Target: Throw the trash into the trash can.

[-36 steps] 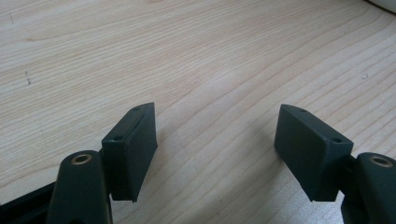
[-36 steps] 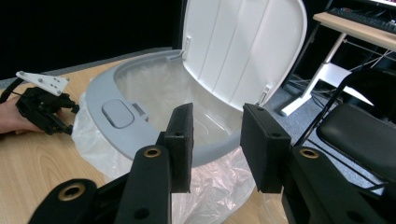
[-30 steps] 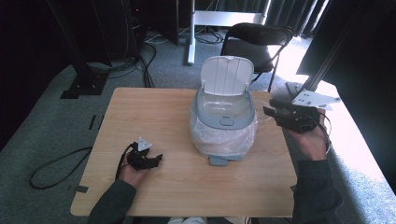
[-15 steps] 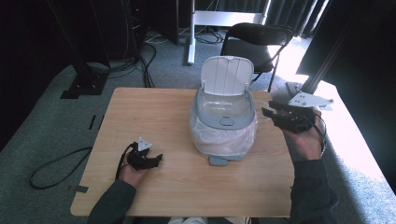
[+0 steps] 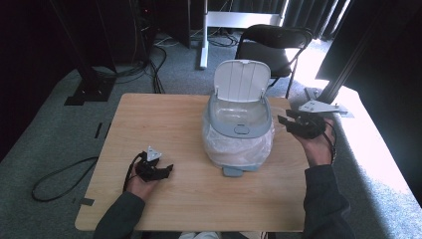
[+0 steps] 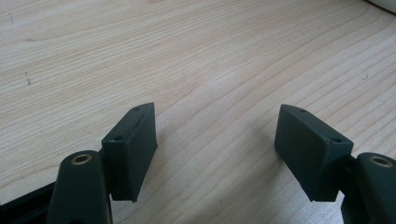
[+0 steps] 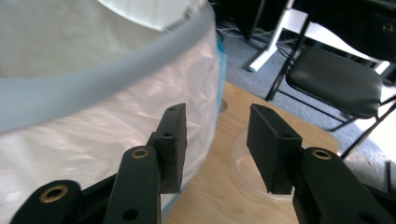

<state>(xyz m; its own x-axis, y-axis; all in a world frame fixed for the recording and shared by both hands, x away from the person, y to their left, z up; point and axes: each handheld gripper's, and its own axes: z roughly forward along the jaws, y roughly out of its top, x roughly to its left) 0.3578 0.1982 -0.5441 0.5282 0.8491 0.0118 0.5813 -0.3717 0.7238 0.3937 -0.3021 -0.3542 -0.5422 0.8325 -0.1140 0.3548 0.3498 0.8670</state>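
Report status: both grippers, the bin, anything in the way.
Left gripper open, low over the table. Right gripper open beside the bin, jaws just opening, nothing between. Bin lid up, liner in. Clear disc beneath right jaws.

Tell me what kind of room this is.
Probably a lab or recording studio, not a home: black curtains, cables on grey carpet, a folding chair, one wooden table holding a pedal bin.
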